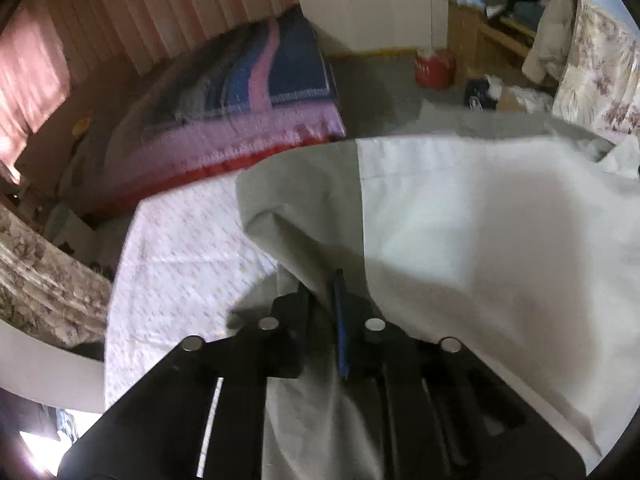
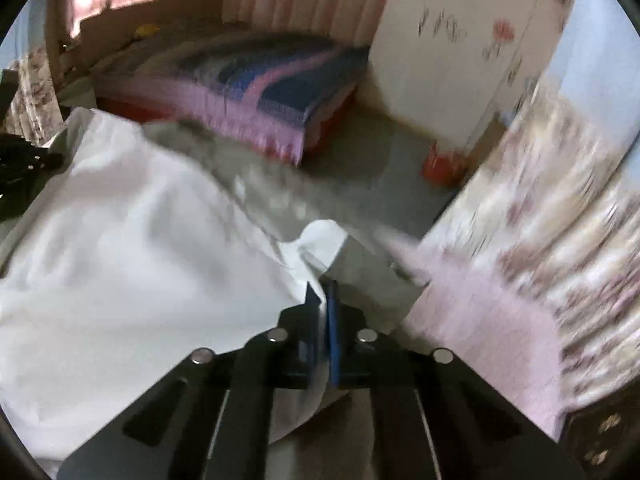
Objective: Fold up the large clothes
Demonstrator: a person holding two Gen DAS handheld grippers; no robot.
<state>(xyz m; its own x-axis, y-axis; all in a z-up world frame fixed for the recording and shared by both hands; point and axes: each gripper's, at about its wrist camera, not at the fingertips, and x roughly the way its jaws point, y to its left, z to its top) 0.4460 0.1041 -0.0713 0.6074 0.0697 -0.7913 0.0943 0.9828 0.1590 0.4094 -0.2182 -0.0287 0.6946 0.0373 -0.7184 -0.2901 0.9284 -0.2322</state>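
A large white and grey-green garment (image 1: 460, 232) is held up above a bed with a pale pink dotted sheet (image 1: 176, 248). My left gripper (image 1: 326, 280) is shut on a grey-green edge of the garment. In the right wrist view the same garment (image 2: 120, 248) spreads to the left, and my right gripper (image 2: 322, 292) is shut on a white edge of it. The cloth hangs stretched between the two grippers. The left gripper (image 2: 24, 160) shows at the far left of the right wrist view.
A second bed with a purple, blue and pink striped blanket (image 1: 248, 80) stands beyond. A red bucket (image 1: 434, 68) sits on the grey floor by a white wardrobe (image 2: 452, 60). A floral curtain (image 2: 560, 200) hangs at right. A wooden shelf (image 1: 492, 36) holds clutter.
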